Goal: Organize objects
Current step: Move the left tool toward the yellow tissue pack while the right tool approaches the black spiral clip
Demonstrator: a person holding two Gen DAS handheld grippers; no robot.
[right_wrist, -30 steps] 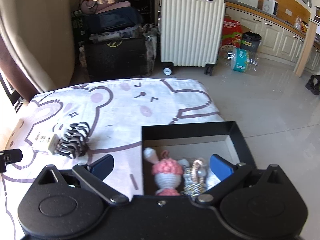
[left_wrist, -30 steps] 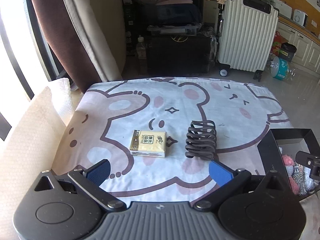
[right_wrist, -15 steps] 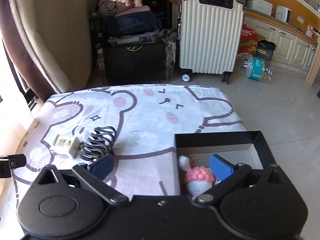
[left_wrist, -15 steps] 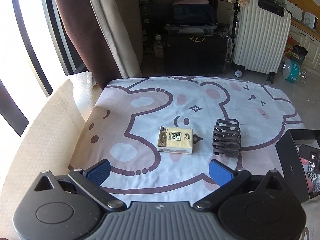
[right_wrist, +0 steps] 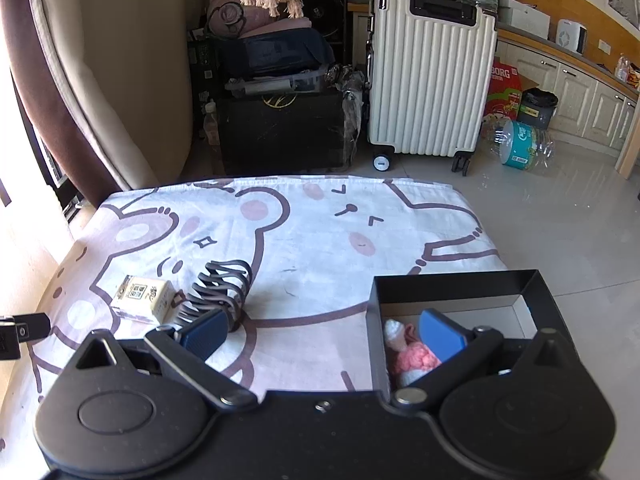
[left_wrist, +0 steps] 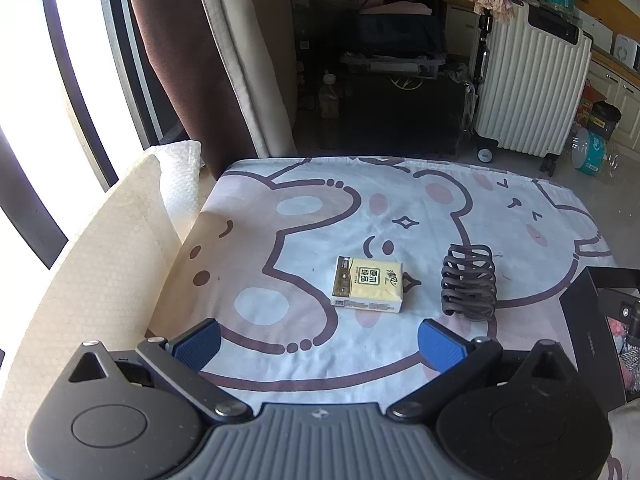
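Both grippers spread apart, empty, above the cartoon-print surface (left_wrist: 304, 208).
Tissue pack (left_wrist: 367, 284) lay beside the coiled hair clip (left_wrist: 469, 282); left gripper (left_wrist: 318, 344) faced them unobstructed, right gripper (right_wrist: 322, 334) straddled the black box (right_wrist: 456, 282) wall.

Both grippers, left gripper (left_wrist: 319, 341) and right gripper (right_wrist: 323, 332), have black bodies, round pivot discs, silver screws, blue-padded jaws.

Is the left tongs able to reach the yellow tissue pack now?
Probably yes: the left tongs are open and empty, the tissue pack lies straight ahead on the cloth, and nothing stands between them.
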